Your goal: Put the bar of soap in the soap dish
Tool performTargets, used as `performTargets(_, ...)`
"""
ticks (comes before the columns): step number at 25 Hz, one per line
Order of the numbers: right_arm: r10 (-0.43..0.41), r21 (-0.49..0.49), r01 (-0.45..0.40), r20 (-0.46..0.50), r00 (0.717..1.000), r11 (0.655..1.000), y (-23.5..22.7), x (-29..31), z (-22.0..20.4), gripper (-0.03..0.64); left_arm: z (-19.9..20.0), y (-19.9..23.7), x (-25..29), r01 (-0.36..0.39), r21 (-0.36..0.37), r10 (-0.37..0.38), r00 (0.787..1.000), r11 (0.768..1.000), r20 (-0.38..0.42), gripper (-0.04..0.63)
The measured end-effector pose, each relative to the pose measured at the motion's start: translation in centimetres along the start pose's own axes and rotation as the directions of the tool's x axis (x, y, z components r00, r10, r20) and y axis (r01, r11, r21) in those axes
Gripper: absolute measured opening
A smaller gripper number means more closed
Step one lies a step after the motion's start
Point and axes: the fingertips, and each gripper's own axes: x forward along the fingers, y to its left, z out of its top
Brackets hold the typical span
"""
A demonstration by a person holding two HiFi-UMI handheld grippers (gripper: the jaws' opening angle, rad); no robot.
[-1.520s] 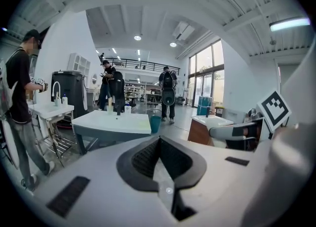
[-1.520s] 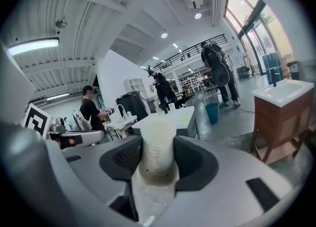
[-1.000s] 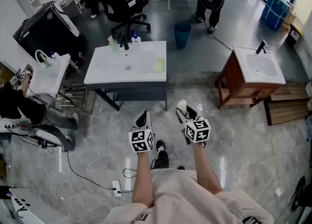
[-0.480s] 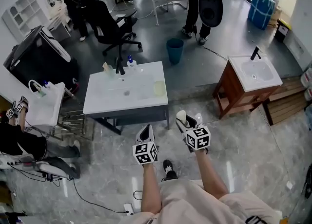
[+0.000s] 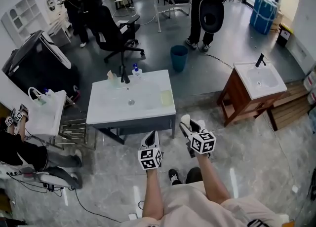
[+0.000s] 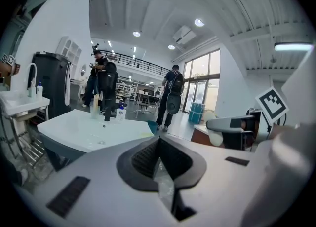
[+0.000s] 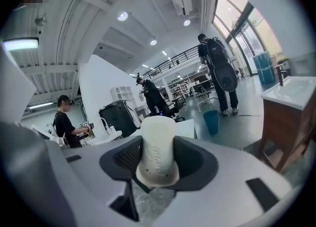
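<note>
A: What's different from 1 second back?

B: The whole scene has slid toward the person. The white counter (image 5: 113, 115) sat well ahead of the 2 tools then. Now its front edge lies just ahead of them in the head view. I'd say the person has walked up to it.

A: And the target?

B: A pale yellow-green tray, which I take for the soap dish (image 5: 167, 97), sits at the counter's right edge, about midway between the back and front corners. It looks empty, though it's small in the view. A tap (image 5: 122, 76) and a bottle (image 5: 137, 71) stand by the back edge.

A: The tools?

B: The right tool (image 5: 189, 124) is clamped on the bar of soap (image 7: 157, 147). Its own view shows the cream bar standing upright between the 2 jaws, with its end poking out. The left tool (image 5: 150, 138) has its jaws pressed together with nothing between them.

A: So where is the soap relative to the dish?

B: It's off the counter, held over the floor just short of the front right corner. The dish lies ahead and slightly left of it.

A: Meaning?

B: By my reading the carry is nearly over. What remains is to reach over the front edge, lower the bar into the dish and let go.
</note>
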Motion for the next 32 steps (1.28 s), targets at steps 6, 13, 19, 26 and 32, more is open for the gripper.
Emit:
performTargets(6, -0.026, 0.011, 0.026, -0.011, 1.0, 1.0, -1.1, 0.1, -0.7, 0.196, -2.0, 1.4, 0.5, -0.015, -0.019, 0.014, 0.999, 1.0, -0.033, 0.005)
performTargets(13, -0.04, 0.036, 0.04, -0.001, 0.999, 0.999, -2.7, 2.2, -0.1, 0.196, -1.1, 2.3, 2.7, -0.01, -0.01, 0.009, 1.0, 1.0, -0.023, 0.006)
performTargets(19, -0.032, 0.039, 0.033, -0.023, 0.999, 0.999, -2.7, 5.1, 0.2, 0.197, 0.1, 3.8, 4.7, -0.02, -0.003, 0.02, 0.999, 1.0, -0.043, 0.005)
performTargets(26, -0.042, 0.049, 0.044, -0.04, 0.998, 0.998, -4.3, 8.1, 1.6, 0.196, 1.1, 4.0, 8.8, -0.006, -0.004, 0.006, 0.998, 1.0, -0.07, 0.006)
performTargets(32, -0.043, 0.08, 0.047, -0.056, 0.998, 0.996, -6.1, 11.6, 2.2, 0.197, 1.1, 5.3, 12.9, -0.007, 0.002, 0.007, 0.994, 1.0, -0.113, 0.005)
